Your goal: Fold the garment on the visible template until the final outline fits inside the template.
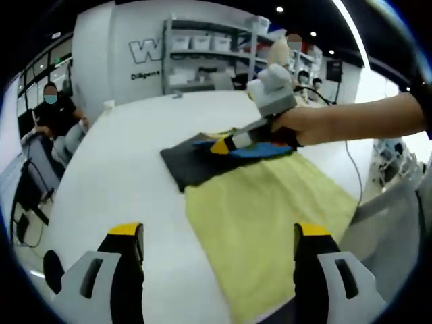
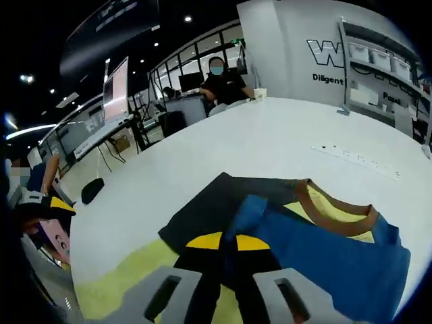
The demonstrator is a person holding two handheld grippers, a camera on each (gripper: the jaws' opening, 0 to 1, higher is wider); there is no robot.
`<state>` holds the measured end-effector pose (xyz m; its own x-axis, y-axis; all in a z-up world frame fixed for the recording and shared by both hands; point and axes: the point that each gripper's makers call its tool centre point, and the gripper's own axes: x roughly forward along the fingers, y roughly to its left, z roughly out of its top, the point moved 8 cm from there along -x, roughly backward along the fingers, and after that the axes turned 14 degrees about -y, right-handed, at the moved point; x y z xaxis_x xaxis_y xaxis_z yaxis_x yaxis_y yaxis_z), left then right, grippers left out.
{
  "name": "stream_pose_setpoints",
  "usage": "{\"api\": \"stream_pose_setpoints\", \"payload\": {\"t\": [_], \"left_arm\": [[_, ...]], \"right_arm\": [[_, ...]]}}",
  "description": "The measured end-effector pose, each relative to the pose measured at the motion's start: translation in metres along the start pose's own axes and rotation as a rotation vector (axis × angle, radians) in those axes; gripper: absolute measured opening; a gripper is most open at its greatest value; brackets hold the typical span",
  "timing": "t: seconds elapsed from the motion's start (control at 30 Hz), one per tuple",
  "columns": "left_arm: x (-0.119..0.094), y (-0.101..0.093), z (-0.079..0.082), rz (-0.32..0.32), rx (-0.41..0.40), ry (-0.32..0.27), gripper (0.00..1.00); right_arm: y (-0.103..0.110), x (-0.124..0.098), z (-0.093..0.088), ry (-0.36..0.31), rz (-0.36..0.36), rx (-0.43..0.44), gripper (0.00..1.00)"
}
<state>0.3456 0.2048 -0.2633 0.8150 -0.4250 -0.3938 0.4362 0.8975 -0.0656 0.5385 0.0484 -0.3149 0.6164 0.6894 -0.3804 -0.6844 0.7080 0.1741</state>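
Left gripper view: the left gripper (image 1: 219, 253) stands with its jaws spread wide and empty above the yellow part of the garment (image 1: 270, 216), touching nothing. The white table (image 1: 115, 182) runs bare toward 9 and 12 o'clock, and its near edge falls away at 5 o'clock beside the cloth. At 1 o'clock the right gripper (image 1: 223, 145) reaches in, a bare forearm (image 1: 358, 118) stretched level behind it, its yellow tips on the blue fold. Right gripper view: the right gripper (image 2: 226, 244) has its jaws pinched together on the blue layer (image 2: 324, 260) of the garment, with a dark panel (image 2: 202, 209) toward 11 o'clock and a brown-trimmed collar (image 2: 337, 212) toward 2 o'clock. Open tabletop spreads beyond at 12 o'clock.
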Motion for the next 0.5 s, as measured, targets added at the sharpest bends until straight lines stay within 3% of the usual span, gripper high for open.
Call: {"api": "stream_pose_setpoints", "payload": {"t": [0.17,0.27,0.5], "left_arm": [[-0.002,0.003,-0.004,0.004,-0.002,0.017,0.86],[-0.002,0.001,-0.003,0.012,-0.003,0.023,0.84],[0.002,-0.003,-0.003,-0.003,-0.006,0.022,0.84]], "right_arm": [[0.004,0.005,-0.007,0.016,0.007,0.074,0.07],[0.013,0.008,-0.005,0.013,0.056,0.054,0.09],[0.016,0.013,-0.003,0.014,0.079,0.042,0.10]]}}
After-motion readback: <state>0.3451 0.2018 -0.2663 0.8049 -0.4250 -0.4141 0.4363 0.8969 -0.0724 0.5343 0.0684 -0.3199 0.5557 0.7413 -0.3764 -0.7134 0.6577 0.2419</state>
